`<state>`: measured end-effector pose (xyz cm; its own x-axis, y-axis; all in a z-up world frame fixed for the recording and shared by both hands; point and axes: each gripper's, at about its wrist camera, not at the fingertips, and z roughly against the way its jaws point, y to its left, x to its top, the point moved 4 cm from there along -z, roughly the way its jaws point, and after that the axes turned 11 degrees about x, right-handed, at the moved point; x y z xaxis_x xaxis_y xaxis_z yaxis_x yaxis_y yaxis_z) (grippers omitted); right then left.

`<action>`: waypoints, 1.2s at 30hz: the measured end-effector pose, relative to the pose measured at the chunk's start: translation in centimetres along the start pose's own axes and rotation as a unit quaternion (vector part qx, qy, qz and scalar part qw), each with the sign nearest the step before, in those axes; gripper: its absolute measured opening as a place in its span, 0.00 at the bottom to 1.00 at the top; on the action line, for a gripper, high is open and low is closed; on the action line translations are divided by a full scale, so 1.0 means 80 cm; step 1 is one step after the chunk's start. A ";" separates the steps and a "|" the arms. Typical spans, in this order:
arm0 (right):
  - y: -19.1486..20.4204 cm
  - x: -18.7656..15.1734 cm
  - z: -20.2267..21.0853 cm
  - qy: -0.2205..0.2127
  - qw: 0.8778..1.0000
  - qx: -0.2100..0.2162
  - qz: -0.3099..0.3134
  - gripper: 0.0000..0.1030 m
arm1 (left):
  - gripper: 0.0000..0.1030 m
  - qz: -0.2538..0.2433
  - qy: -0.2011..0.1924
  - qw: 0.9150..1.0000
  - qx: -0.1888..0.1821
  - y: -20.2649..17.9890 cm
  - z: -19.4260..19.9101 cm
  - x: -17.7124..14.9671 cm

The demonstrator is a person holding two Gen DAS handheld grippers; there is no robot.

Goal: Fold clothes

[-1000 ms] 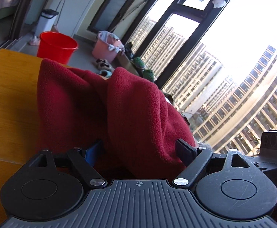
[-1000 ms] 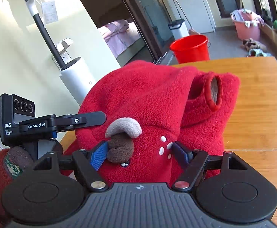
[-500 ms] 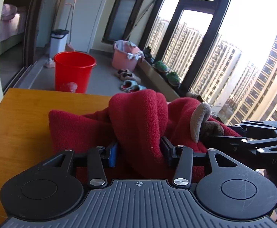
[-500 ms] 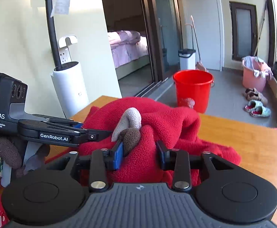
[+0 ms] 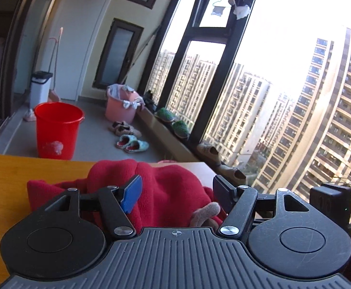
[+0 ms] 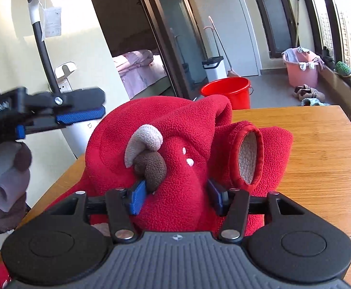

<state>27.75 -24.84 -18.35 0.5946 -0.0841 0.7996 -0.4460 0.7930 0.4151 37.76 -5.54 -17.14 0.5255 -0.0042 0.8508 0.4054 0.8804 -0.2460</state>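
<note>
Red fleece garment [image 6: 175, 144] lay bunched on wooden worktop [image 6: 320, 149], near its left edge in right wrist view; beige and brown horn applique [image 6: 146, 154] faced up, cuffed sleeve opening [image 6: 247, 159] to its right. Right gripper [image 6: 175, 197] clamped on thick fold of fleece below horn. Left gripper [image 5: 175, 190] spread wide, above fabric, holding nothing. Red bucket [image 5: 57, 130] and pink basket [image 5: 121, 106] stood on floor beyond worktop.

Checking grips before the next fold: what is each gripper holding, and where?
Right gripper pinches the red fleece garment beside its plush horn. Left gripper is open, holding nothing.
</note>
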 end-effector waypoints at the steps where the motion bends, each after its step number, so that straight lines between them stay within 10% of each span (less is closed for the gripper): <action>1: 0.000 -0.002 0.004 0.000 1.000 -0.001 0.000 0.55 | 0.62 0.004 0.021 1.000 0.013 0.005 -0.018 -0.014; 7: 0.020 0.003 0.035 -0.022 0.997 -0.047 0.060 1.00 | 0.62 0.041 0.006 0.999 0.010 0.036 -0.029 -0.048; 12: 0.053 0.055 0.060 -0.132 0.989 0.028 0.062 1.00 | 0.62 0.020 -0.009 1.000 0.022 0.030 -0.025 -0.052; 16: 0.031 0.073 0.023 -0.122 0.981 0.136 -0.068 1.00 | 0.63 0.019 -0.012 0.999 0.023 0.030 -0.023 -0.055; 21: -0.038 0.016 -0.042 -0.064 0.980 0.014 -0.187 1.00 | 0.64 0.015 -0.012 1.000 0.021 0.031 -0.021 -0.057; 36: -0.051 0.002 -0.033 -0.103 0.976 0.077 -0.174 1.00 | 0.68 0.031 -0.026 0.999 0.013 0.036 -0.033 -0.053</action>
<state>31.42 -26.47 -21.05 0.5886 -0.4646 0.6615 -0.3455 0.5952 0.7255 38.69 -4.22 -22.70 0.5090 0.0739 0.8576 0.3531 0.8907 -0.2863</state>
